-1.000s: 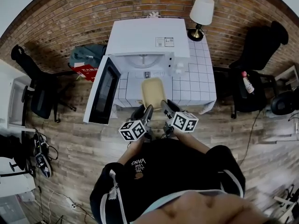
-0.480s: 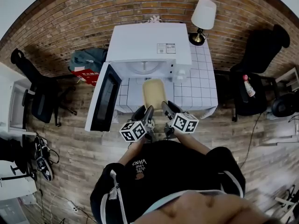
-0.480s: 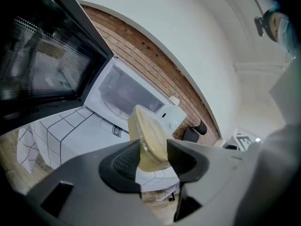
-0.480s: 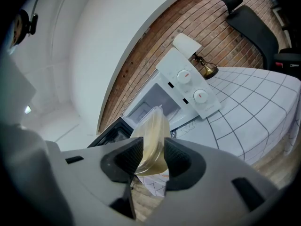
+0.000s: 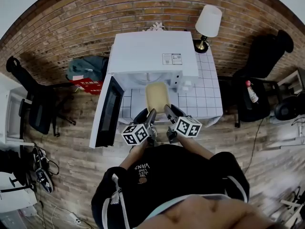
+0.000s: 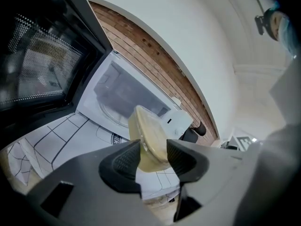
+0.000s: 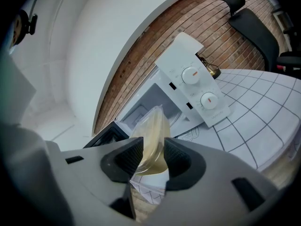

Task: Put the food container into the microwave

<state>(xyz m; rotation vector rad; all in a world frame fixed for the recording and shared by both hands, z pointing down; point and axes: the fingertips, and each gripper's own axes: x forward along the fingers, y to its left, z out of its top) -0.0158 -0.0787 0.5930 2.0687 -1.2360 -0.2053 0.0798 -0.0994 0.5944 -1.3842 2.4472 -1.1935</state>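
1. Rear wall: red-brown brick wall (image 5: 95,13), spanning the top of the head view.
2. Floor: wood-plank floor (image 5: 66,171), boards in mixed brown and grey tones.
3. Table (image 5: 207,97): white top with a grid pattern (tile-like), set against the brick.
4. Table lamp (image 5: 208,20): white shade, brass-coloured base, at the table's far right corner.
5. Seating: one black office chair (image 5: 35,104) at left, a second black office chair (image 5: 264,51) at right.
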